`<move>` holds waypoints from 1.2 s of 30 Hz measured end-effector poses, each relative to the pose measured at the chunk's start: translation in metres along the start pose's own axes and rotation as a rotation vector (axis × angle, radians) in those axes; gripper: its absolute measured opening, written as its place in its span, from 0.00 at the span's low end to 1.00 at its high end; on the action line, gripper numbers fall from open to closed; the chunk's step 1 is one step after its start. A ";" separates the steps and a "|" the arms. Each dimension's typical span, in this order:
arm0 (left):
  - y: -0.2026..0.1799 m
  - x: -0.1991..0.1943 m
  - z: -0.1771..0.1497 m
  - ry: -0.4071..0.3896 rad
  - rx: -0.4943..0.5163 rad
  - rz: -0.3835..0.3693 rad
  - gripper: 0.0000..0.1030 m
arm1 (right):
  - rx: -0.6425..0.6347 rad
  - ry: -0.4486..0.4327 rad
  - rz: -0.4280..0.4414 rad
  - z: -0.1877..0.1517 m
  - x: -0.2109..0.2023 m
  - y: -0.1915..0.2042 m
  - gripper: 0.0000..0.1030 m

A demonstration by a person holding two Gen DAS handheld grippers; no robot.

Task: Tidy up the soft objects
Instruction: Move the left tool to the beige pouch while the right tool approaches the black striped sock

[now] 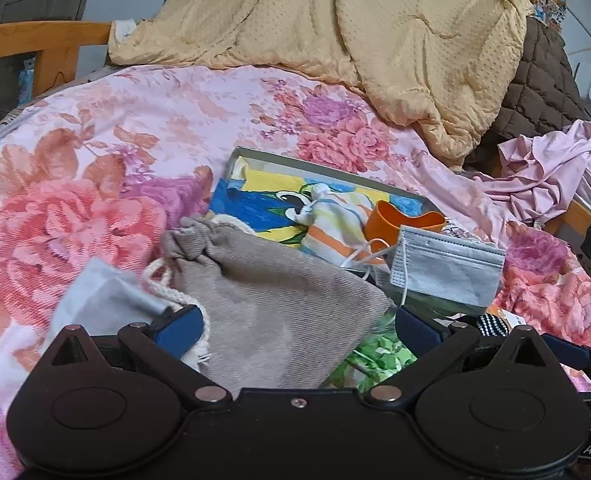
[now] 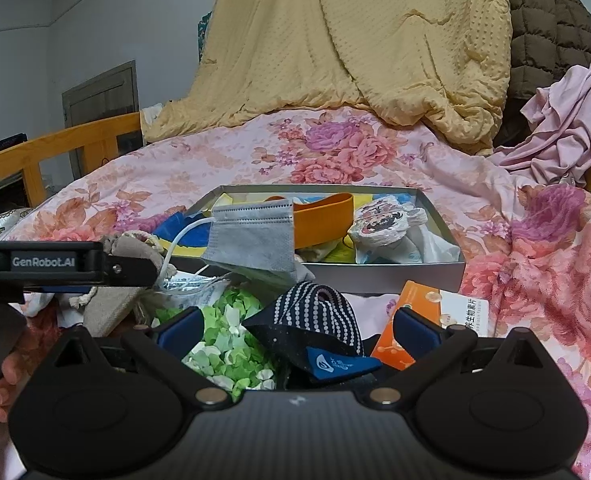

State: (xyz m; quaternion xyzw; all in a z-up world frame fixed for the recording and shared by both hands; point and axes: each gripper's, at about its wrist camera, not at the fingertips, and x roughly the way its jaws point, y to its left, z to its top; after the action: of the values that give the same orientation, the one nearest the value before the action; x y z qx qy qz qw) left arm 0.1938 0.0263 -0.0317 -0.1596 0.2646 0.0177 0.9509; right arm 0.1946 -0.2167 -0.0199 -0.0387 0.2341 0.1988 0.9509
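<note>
My left gripper [image 1: 299, 331] is open, and a beige drawstring bag [image 1: 271, 312] lies between its blue pads [image 1: 179, 332] on the floral bedsheet. Beyond the bag stands a shallow grey box [image 1: 327, 168] holding a striped pouch [image 1: 335, 224] and an orange cup [image 1: 395, 220]. A grey face mask [image 1: 447, 272] hangs over the box's near rim. My right gripper [image 2: 298, 330] is open too, around a dark dotted sock [image 2: 315, 320] lying on a green-and-white cloth [image 2: 231, 344]. The left gripper [image 2: 127, 268] shows side-on at the left, over the beige bag [image 2: 107, 308].
A yellow quilt [image 2: 355, 40], a brown quilted jacket [image 2: 543, 32] and a crumpled pink garment [image 2: 567, 120] are piled at the back and right. An orange-and-white carton [image 2: 447, 312] lies beside the box [image 2: 375, 270]. A wooden bed rail [image 2: 55, 144] runs along the left. A pale blue cloth [image 1: 103, 296] lies left of the bag.
</note>
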 end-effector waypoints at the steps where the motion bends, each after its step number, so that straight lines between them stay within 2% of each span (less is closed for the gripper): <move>1: -0.002 0.002 0.000 0.001 0.002 -0.002 0.99 | 0.001 0.003 0.002 0.000 0.001 -0.001 1.00; 22: -0.012 0.014 -0.003 0.005 0.033 0.002 0.99 | 0.000 0.013 0.031 -0.002 0.007 -0.001 1.00; 36: -0.011 0.015 -0.004 0.012 0.041 0.009 0.99 | 0.066 0.036 0.086 -0.001 0.010 -0.006 0.97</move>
State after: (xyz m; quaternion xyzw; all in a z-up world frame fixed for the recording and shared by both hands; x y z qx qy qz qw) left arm 0.2066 0.0143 -0.0393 -0.1392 0.2715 0.0154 0.9522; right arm 0.2050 -0.2185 -0.0257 -0.0006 0.2591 0.2310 0.9378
